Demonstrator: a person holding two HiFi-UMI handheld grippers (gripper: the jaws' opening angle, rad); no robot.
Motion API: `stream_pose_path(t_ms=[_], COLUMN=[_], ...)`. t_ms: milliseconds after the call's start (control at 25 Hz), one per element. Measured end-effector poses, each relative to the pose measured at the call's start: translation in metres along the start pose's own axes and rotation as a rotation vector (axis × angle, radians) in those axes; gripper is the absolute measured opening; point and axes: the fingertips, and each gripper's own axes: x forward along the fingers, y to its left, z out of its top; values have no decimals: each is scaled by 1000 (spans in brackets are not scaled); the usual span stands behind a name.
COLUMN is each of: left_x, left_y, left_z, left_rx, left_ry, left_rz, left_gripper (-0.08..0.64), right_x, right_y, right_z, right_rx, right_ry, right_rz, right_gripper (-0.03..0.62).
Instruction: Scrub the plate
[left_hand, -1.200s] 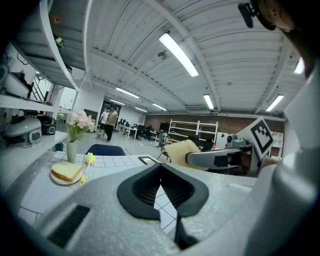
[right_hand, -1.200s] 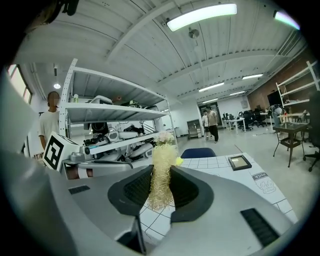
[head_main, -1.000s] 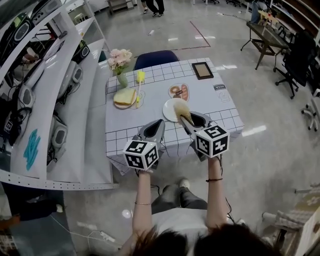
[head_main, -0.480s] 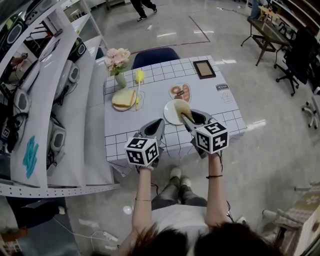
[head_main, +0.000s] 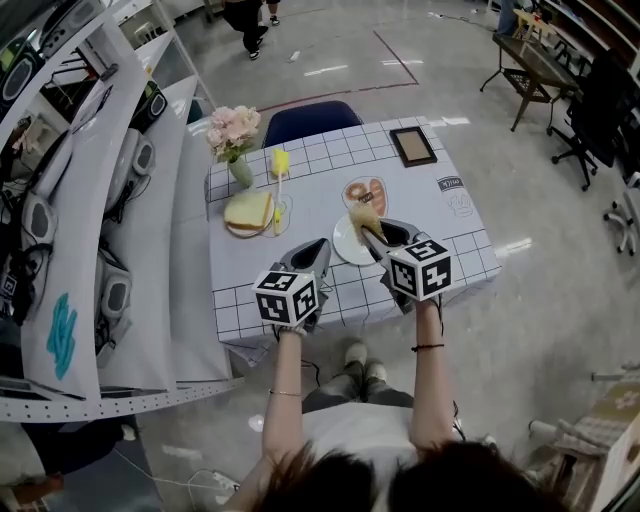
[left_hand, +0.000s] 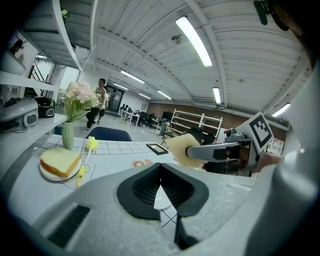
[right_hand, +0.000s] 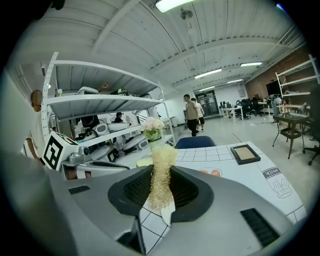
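A white plate (head_main: 344, 244) lies near the front of the checked table, partly hidden under my right gripper (head_main: 372, 236). That gripper is shut on a pale yellow fibrous scrubber (head_main: 364, 215), which stands upright between the jaws (right_hand: 161, 175) above the plate's far edge. A sliver of the plate (right_hand: 167, 216) shows below the scrubber. My left gripper (head_main: 316, 247) hovers just left of the plate, shut with nothing in it (left_hand: 160, 181). From the left gripper view the scrubber (left_hand: 180, 149) and the right gripper (left_hand: 222, 151) show to the right.
A sandwich on a plate (head_main: 248, 212) and a yellow brush (head_main: 280, 165) lie at the table's left. A vase of flowers (head_main: 232, 135), a picture frame (head_main: 413, 146) and a printed food mat (head_main: 362, 190) sit further back. A blue chair (head_main: 310, 118) stands behind; shelves (head_main: 90, 200) run along the left.
Both grippers keep nearly the same pose and grip. The view has shifted slightly, and the plate now sits closer under the right gripper. A person walks at the far end.
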Motion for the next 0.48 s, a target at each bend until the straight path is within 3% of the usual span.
stream_pose_path(t_ms=[480], left_x=[22], left_y=[24], left_z=[-10], left_rx=[-36], left_ry=[43], left_rz=[-23], left_gripper=[11], right_x=[34], right_y=[-15], right_z=[-12], right_rx=[19], right_ry=[50], right_rz=[-7], right_gripper=[94])
